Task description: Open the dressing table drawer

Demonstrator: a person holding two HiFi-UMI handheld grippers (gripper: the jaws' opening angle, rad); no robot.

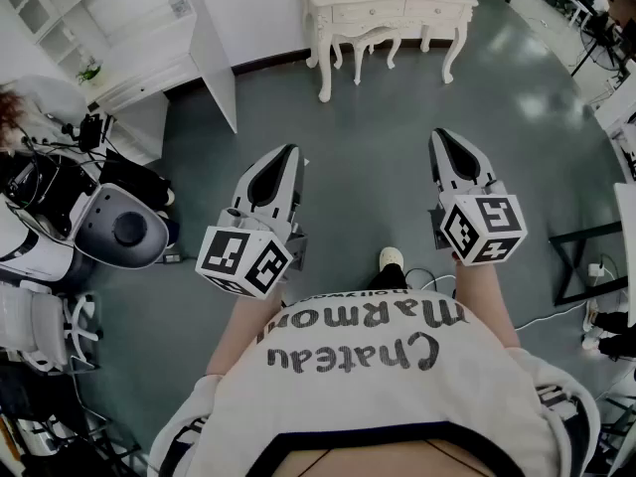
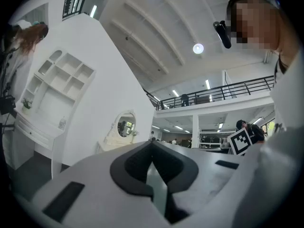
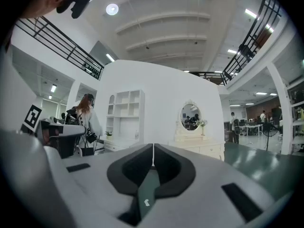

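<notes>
Left tongs (image 1: 288, 155) and right tongs (image 1: 442, 137) were held pressed together, empty, well apart from the dressing table (image 1: 388, 13) at the floor's far edge. Its drawer (image 1: 370, 12) was seen shut. The table should be approached first, with one pair spread before the drawer front.

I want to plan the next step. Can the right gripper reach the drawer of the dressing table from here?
Probably not yet. The right gripper is held close to the body, and the dressing table stands far off across the floor. Nothing blocks the way; it must only be carried closer.
</notes>
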